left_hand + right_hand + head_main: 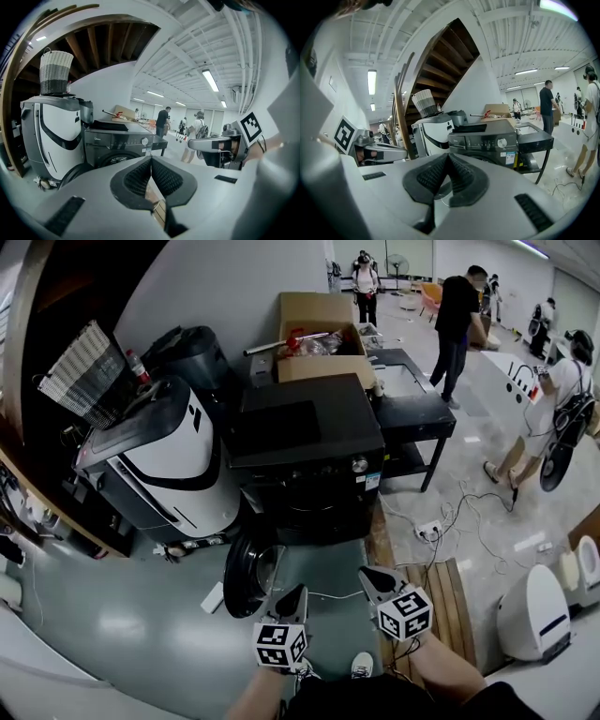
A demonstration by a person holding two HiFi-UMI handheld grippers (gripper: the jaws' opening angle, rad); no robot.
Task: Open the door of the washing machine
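Noted dark grey front-loading washing machine point(309, 465) at centre of head view, control knob on its front panel. Found its round dark door point(246, 579) swung out to the machine's left and hanging low over the grey floor, so already open.

Hard to read:
- Drum opening in head view lost in shadow under the panel.
- In left gripper view, door only a dark arc point(72, 174) at lower left, mostly cut off by the gripper body.
- In right gripper view, lower front of machine point(485, 140) hidden behind the gripper body; door not made out.
- Forearms cut off at bottom edge of head view.

Jaws versus door:
- Left gripper point(292, 599) point(151, 161): jaws together, nothing between them, tips near door's lower right rim, no contact visible.
- Right gripper point(373, 576) point(447, 157): jaws together, nothing between them, in front of machine's right half, apart from it and the door.

Surroundings: white-and-black rounded appliance point(159, 460) just left of machine; open brown cardboard box point(319, 334) behind; black metal table point(412, 413) to right.
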